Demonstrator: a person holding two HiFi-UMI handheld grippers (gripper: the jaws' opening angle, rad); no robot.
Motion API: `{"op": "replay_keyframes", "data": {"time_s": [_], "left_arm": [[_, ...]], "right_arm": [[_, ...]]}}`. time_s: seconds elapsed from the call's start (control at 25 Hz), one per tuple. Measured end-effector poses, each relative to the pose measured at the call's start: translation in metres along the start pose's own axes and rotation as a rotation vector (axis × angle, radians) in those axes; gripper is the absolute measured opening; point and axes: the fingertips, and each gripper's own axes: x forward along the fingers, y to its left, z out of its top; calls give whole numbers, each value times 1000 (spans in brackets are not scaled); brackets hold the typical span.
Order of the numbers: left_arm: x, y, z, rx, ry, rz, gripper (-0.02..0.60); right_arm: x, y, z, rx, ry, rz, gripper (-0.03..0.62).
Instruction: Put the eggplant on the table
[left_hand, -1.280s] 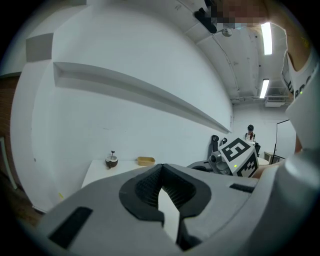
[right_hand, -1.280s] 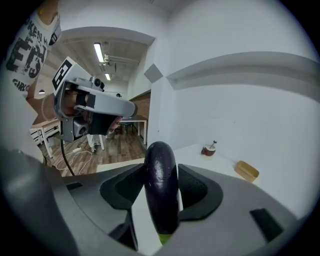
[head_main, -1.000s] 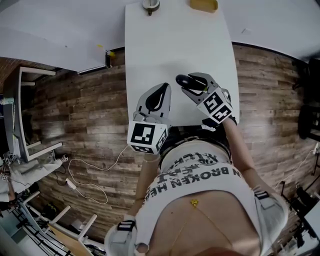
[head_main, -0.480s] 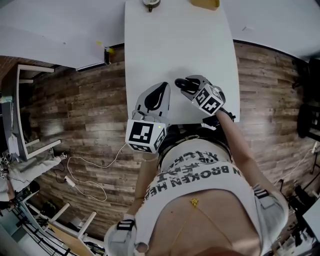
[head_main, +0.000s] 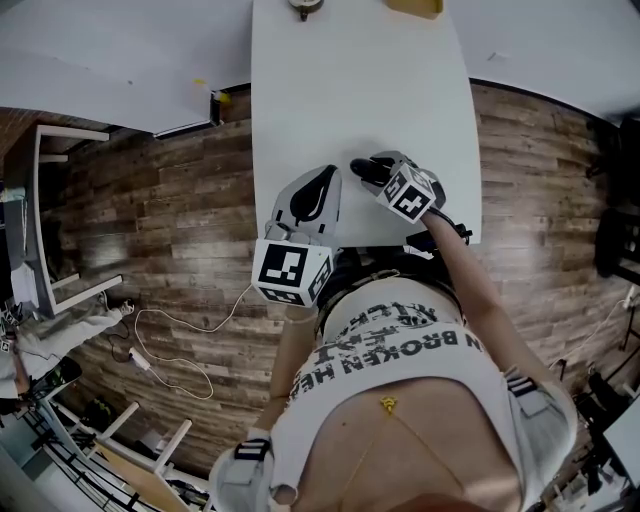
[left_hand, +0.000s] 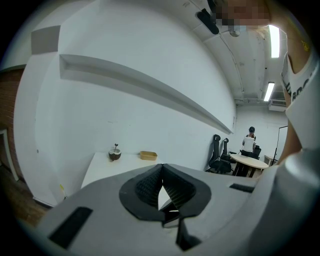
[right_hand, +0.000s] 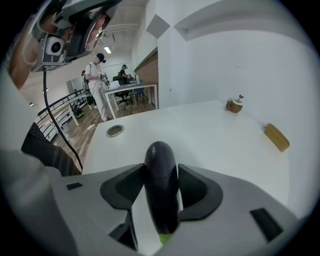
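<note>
My right gripper (right_hand: 161, 192) is shut on a dark purple eggplant (right_hand: 161, 187) with a green stem end; the eggplant sticks out past the jaws over the white table (right_hand: 200, 130). In the head view the right gripper (head_main: 372, 172) holds the eggplant (head_main: 364, 168) low over the table's near part (head_main: 360, 90). My left gripper (head_main: 318, 195) hovers beside it at the near edge. Seen from the left gripper view, the left gripper (left_hand: 161, 186) has its jaws closed together with nothing between them.
A small brown pot (right_hand: 233, 105) and a yellow tray (right_hand: 276, 136) stand at the table's far end. A round grommet (right_hand: 114, 131) is set in the tabletop. People stand at desks (right_hand: 125, 87) in the background. A cable (head_main: 180, 340) lies on the wooden floor.
My right gripper has sunk toward the table with the eggplant and tipped further down. The left gripper has stayed where it was.
</note>
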Motion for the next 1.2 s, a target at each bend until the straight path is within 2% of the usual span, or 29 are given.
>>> {"op": "replay_keyframes", "data": {"time_s": [0.64,1.2], "left_arm": [[-3,-2,-6,-1,11,1,6],[-3,-3,-6,1,10,-5,6]], "right_arm": [[20,5,-26,-3,80,12,210],[21,6,-26,13,64,24,211]]}}
